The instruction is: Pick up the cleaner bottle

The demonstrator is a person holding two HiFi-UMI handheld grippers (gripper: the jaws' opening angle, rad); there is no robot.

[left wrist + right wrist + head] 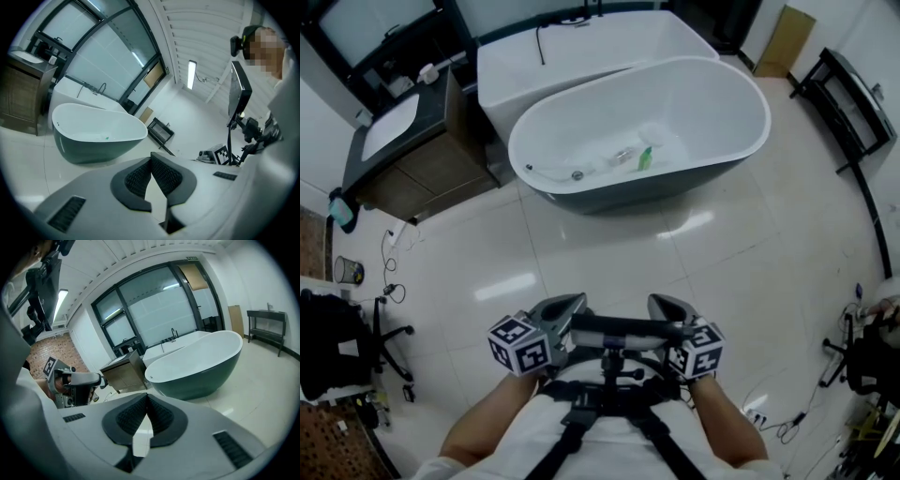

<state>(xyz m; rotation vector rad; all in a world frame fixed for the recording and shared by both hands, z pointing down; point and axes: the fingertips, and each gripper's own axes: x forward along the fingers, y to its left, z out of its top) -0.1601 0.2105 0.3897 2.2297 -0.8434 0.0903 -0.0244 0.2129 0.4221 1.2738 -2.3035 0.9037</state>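
The cleaner bottle (643, 158) is seen lying on the white floor inside an oval bathtub (619, 195), a little right of the tub's middle. It appears as a clear body with a green part, though it is too small for its shape to be told with certainty. In the left gripper view it is shown only as a green speck low inside the tub. A round drain (577, 174) is set in the tub floor at about 8 o'clock from the bottle, apart from it.

The tub is dark outside and white inside, and it is placed on a glossy pale tiled floor (741, 272). A white rectangular tub (581, 52) is found just behind it at 11 o'clock. A wooden vanity cabinet (412, 169) with a white basin is seen at 9 o'clock, a black rack (853, 103) at 3 o'clock and a leaning cardboard sheet (787, 42) at 1 o'clock.

At 6 o'clock from the tub, well apart from it, two grippers are held side by side in front of the person's body. The left gripper (572, 305) is clenched, its ribbed pads pressed together with nothing between them. The right gripper (667, 305) is likewise clenched and empty. A black office chair (337, 342) is seen at 9 o'clock from the left gripper.
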